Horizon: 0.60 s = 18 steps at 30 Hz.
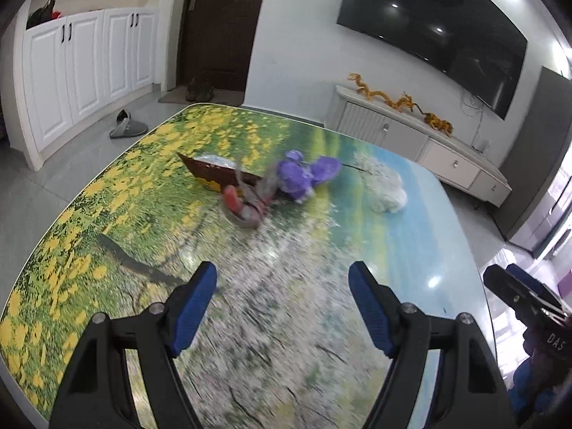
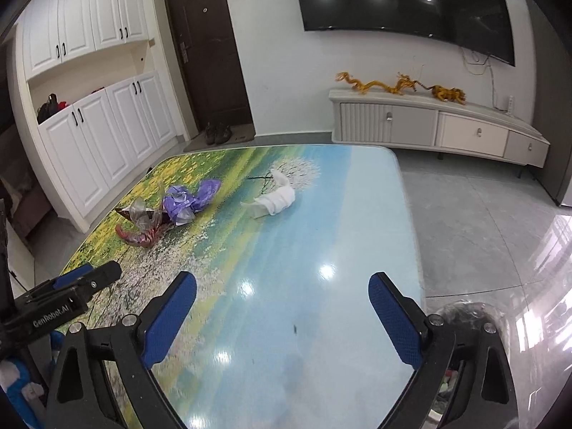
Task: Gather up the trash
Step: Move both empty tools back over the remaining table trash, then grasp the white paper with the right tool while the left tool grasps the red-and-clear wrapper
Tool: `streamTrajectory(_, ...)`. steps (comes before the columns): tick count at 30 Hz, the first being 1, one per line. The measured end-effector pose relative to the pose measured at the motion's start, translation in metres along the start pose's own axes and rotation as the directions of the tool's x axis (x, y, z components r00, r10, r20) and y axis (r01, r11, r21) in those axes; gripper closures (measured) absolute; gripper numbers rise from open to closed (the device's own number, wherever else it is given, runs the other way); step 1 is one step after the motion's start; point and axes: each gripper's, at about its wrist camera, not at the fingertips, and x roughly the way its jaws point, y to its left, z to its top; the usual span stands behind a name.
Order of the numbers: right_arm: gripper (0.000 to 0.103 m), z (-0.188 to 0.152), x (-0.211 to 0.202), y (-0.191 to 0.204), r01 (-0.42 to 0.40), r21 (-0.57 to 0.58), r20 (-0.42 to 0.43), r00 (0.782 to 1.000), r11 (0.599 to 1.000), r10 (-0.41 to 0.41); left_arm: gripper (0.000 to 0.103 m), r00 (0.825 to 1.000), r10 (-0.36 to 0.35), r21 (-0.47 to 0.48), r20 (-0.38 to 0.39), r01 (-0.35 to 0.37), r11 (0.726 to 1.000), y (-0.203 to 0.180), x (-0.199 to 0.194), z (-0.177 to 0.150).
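Four scraps of trash, all mid-table on the printed table (image 2: 375, 214): purple wrapper (image 2: 189, 198) crumpled beside a clear film (image 2: 141, 214), with a red wrapper (image 2: 137, 237) just nearer and a brown wrapper (image 1: 218, 173) lying flat behind; white tissue (image 2: 275, 198) apart to the right. Likely all featherlight, soft and crushable, nothing fragile. Film and foil probably slick and springy, apt to slide on the glossy top rather than lift, so best pinched at a raised crease or bunched fold, not at a flat edge. Tissue limp and grippy, best taken at its humped middle. Brown wrapper the awkward one, pressed flat; best taken by an upturned corner. Left gripper (image 1: 282, 300) spread fairly wide, nothing between the pads, aimed down toward the wrapper cluster, well short of it. Right gripper (image 2: 282, 316) spread wide, likewise empty, over bare table, short of the tissue. Beyond the table: tiled floor, white cabinets, dark door, television.
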Motion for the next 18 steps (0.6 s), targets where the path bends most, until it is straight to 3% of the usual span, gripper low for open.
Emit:
streamTrajectory(9, 0.021, 0.043, 0.080, -0.003, -0.015, 0.025, -0.055, 0.998, 1.000, 0.016, 0.028, 1.000, -0.001, 0.016, -0.017, 0.001, 1.000, 0.019, 0.050, 0.039)
streamTrajectory(13, 0.033, 0.059, 0.116, -0.010, -0.014, 0.063, -0.093, 0.995, 0.998, 0.020, 0.028, 0.999, -0.005, 0.019, -0.046, 0.006, 1.000, 0.023, 0.076, 0.046)
streamTrajectory(18, 0.038, 0.069, 0.144, -0.016, -0.004, 0.090, -0.117, 0.993, 0.996, 0.015, 0.029, 0.998, -0.013, 0.030, -0.065, 0.015, 0.999, 0.024, 0.094, 0.050)
